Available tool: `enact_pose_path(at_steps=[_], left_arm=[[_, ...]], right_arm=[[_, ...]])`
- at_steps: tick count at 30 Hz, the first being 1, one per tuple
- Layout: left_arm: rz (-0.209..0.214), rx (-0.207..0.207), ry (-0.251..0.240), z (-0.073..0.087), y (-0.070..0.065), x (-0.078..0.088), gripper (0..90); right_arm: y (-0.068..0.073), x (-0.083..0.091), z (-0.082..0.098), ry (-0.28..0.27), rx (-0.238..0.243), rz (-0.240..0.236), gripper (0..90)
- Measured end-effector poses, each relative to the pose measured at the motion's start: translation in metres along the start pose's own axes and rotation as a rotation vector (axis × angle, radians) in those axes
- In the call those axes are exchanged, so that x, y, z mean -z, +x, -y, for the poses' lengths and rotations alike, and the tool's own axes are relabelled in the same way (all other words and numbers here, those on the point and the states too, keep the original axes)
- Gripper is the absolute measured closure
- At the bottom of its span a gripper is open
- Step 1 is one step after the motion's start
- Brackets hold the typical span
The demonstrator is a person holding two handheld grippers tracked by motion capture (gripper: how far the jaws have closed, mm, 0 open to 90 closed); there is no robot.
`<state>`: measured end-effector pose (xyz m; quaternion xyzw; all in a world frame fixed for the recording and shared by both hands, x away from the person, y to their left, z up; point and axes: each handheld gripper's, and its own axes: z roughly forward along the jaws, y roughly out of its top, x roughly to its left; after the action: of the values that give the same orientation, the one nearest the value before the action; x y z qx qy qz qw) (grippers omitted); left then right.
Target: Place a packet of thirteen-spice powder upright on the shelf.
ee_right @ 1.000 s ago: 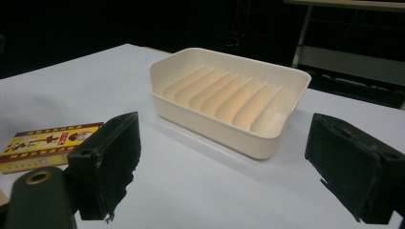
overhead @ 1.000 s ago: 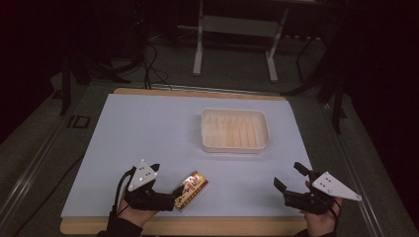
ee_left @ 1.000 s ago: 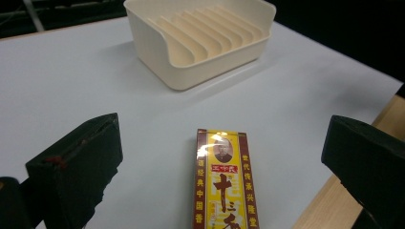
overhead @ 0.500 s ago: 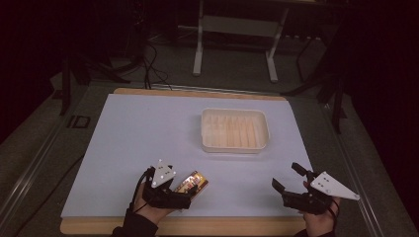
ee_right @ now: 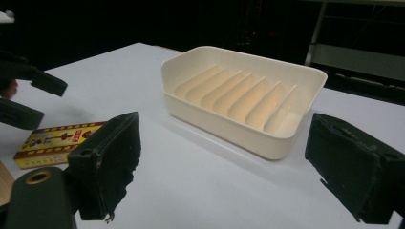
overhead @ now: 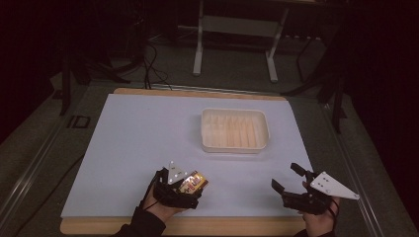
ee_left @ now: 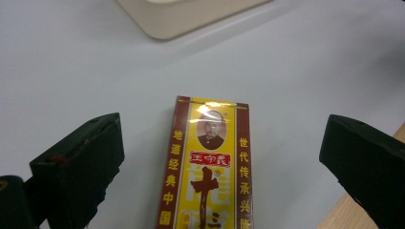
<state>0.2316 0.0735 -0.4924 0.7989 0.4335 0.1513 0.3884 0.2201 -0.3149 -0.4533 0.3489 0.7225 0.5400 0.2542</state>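
A flat red and yellow box (ee_left: 210, 176) with printed characters lies on the white table sheet near the front edge. My left gripper (ee_left: 222, 143) is open, one black jaw on each side of the box and neither touching it. From above, the box (overhead: 194, 182) lies right at the left gripper (overhead: 190, 191). My right gripper (overhead: 286, 177) is open at the front right with nothing in it. A cream ribbed tray (ee_right: 229, 131) stands beyond the right gripper (ee_right: 229, 162), with the box (ee_right: 52, 138) off to its left.
The cream tray (overhead: 232, 111) sits right of centre on the white sheet (overhead: 138, 143), which covers a wooden board. Metal stand legs (overhead: 199, 47) and cables lie on the dark floor behind the table. The table's front edge (ee_left: 363, 210) is close to the left gripper.
My left gripper has moved right and forward to the box, and its jaws now stand on either side of it. The right gripper has barely moved.
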Motion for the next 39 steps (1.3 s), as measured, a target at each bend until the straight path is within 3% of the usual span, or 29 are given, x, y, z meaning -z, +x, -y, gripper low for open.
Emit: enact_pose_path(at_steps=[3, 11, 15, 23, 28, 33, 39], left_arm=[[0.004, -0.007, 0.006, 0.001, 0.002, -0.005, 1.9], [0.01, -0.039, 0.08, 0.008, 0.005, -0.024, 2.1], [0.002, -0.076, 0.118, 0.011, 0.004, -0.03, 4.9], [0.01, -0.1, 0.151, 0.013, 0.002, -0.034, 10.6], [-0.007, -0.102, 0.187, 0.016, 0.001, -0.037, 13.3], [-0.035, -0.119, 0.186, 0.017, -0.001, -0.037, 15.3], [-0.03, -0.136, 0.207, 0.017, -0.003, -0.038, 20.0]], right_arm=[[0.0, 0.0, 0.0, 0.001, 0.0, -0.002, 11.8], [-0.001, -0.001, 0.001, 0.009, -0.007, -0.009, 11.8], [-0.001, -0.001, 0.001, 0.01, -0.008, -0.01, 11.8], [-0.002, -0.001, 0.002, 0.017, -0.017, -0.014, 11.8], [-0.002, -0.002, 0.002, 0.022, -0.015, -0.013, 12.0], [-0.002, -0.002, 0.002, 0.025, -0.013, -0.014, 12.0], [-0.002, -0.002, 0.002, 0.026, -0.014, -0.014, 12.0]])
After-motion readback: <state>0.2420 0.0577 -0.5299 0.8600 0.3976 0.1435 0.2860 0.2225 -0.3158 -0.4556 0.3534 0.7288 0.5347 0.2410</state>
